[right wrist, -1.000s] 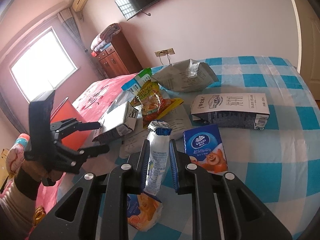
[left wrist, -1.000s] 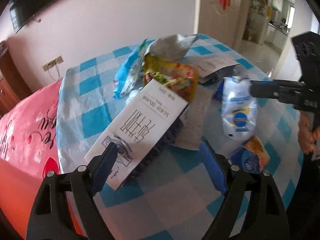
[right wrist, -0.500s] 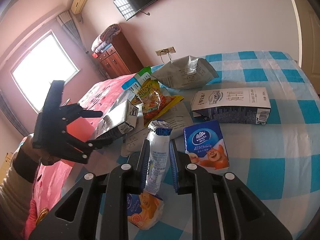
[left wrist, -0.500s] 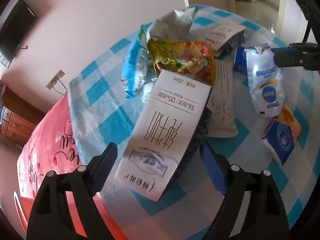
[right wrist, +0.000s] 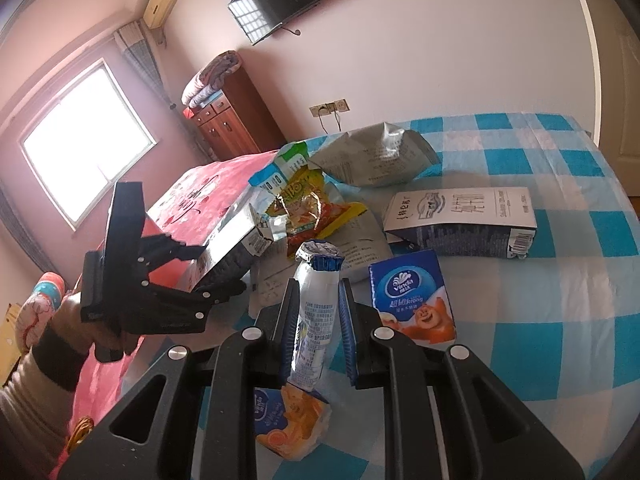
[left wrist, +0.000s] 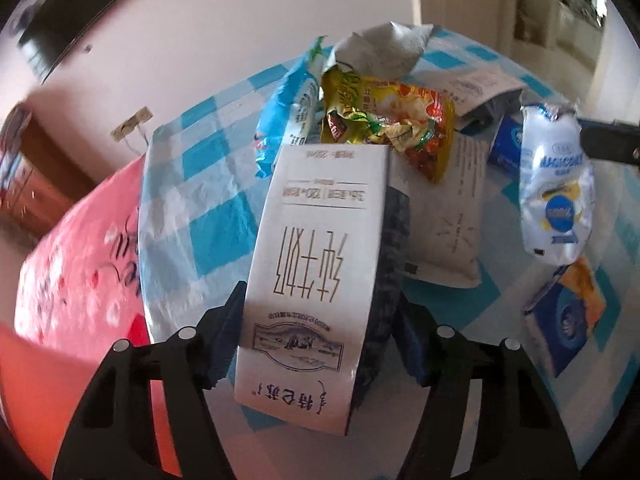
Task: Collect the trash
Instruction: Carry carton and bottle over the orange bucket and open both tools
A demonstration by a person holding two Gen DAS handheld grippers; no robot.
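Trash litters the checked tablecloth (right wrist: pixel 560 280); nearest, low in the right wrist frame, the right gripper (right wrist: pixel 318 320) pinches a crumpled white bottle (right wrist: pixel 316 320) tight. At middle left, the left gripper (left wrist: pixel 316 344) is closing its jaws around a white milk carton (left wrist: pixel 320 272) (blue pads not yet clearly pressing). It should squeeze squarely across the carton's sides. Farther back lie a yellow snack bag (right wrist: pixel 308 208) and a grey bag (right wrist: pixel 372 156)

Your bench (right wrist: pixel 560 280) wears a blue-and-white checked cloth. On it you have a grey crumpled bag (right wrist: pixel 376 156), a milk carton (right wrist: pixel 460 220) on its side, a blue tissue pack (right wrist: pixel 412 296), a yellow snack wrapper (right wrist: pixel 308 208) and paper sheets (right wrist: pixel 360 240).
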